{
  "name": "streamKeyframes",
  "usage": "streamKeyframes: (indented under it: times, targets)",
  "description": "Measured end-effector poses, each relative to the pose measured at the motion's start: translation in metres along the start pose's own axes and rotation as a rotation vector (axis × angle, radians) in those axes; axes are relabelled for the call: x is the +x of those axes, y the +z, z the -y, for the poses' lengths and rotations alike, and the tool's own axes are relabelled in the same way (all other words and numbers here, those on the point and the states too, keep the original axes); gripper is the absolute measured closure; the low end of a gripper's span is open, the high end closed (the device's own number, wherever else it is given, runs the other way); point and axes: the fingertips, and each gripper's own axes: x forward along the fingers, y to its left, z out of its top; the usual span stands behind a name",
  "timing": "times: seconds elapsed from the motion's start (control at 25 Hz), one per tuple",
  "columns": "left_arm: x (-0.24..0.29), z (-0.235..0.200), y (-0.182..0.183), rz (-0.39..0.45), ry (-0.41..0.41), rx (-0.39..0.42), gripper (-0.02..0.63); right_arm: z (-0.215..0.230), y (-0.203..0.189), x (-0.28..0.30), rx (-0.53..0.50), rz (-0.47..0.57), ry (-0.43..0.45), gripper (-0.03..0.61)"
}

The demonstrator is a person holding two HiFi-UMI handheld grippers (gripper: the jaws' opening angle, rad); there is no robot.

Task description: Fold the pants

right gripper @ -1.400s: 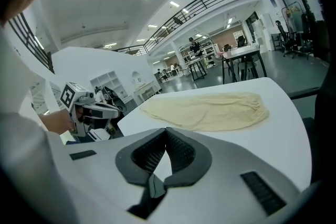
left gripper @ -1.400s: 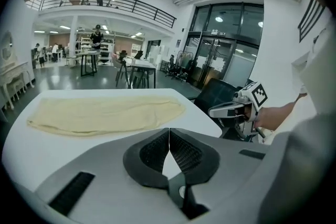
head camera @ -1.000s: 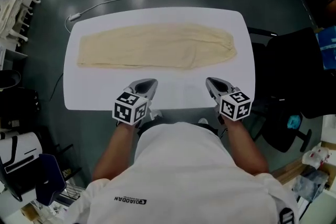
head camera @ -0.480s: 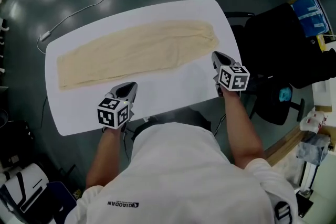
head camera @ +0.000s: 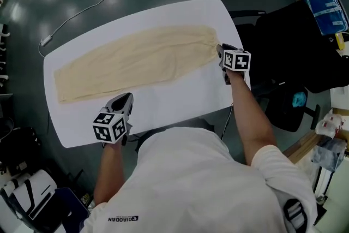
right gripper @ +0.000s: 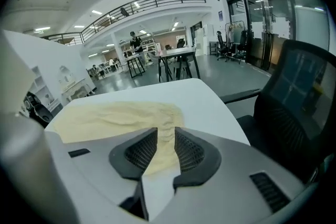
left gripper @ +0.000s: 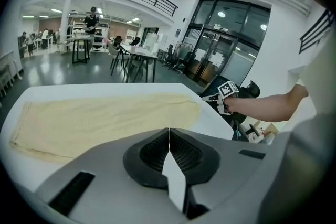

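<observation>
**A:** What is at the left?

**B:** The left tool (head camera: 127, 97) is over the near edge of the white desk (head camera: 180, 96), on the person's side of the cloth and apart from it. Its jaws are clenched tight together with nothing between them.

**A:** And the pants?

**B:** The cream pants (head camera: 136, 60) lie flat and stretched lengthwise along the desk, running from its left end to its right end.

**A:** What about the right side?

**B:** The right tool (head camera: 220, 49) is at the gathered right end of the pants. Its jaws have just been opening and stand apart, released. The puckered edge of the cloth lies in the gap between them, with the pads not pressing on it.

**A:** Anything beyond that?

**B:** A black chair (head camera: 289, 43) stands just beside the right end of the desk.
</observation>
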Motion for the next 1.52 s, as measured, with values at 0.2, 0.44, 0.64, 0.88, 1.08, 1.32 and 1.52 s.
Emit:
streamKeyframes:
  times: [0.2,0.44,0.64,0.88,1.08,1.32,1.52]
  targets:
    - [0.016,0.010,0.001,-0.027,0.034,-0.044,0.586,0.022,0.011,0.050,-0.033,-0.049,0.059,0.389]
    - [0.025,0.014,-0.004,-0.045,0.058,-0.121,0.586,0.021,-0.002,0.084,-0.034,-0.162,0.083,0.321]
    - [0.030,0.011,-0.001,-0.034,0.069,-0.125,0.586,0.013,-0.009,0.088,-0.107,-0.170,0.015,0.354]
    - [0.030,0.015,-0.005,-0.022,0.050,-0.139,0.586,0.005,-0.010,0.090,-0.087,-0.150,0.001,0.441]
    - [0.015,0.008,-0.014,0.000,0.053,-0.150,0.586,0.001,-0.012,0.090,-0.094,-0.151,0.013,0.485]
    - [-0.014,-0.004,-0.023,0.047,0.051,-0.145,0.586,-0.002,-0.006,0.073,0.042,-0.146,0.056,0.517]
    - [-0.049,-0.034,-0.037,0.096,0.066,-0.170,0.586,-0.034,0.005,0.033,0.103,-0.080,0.110,0.520]
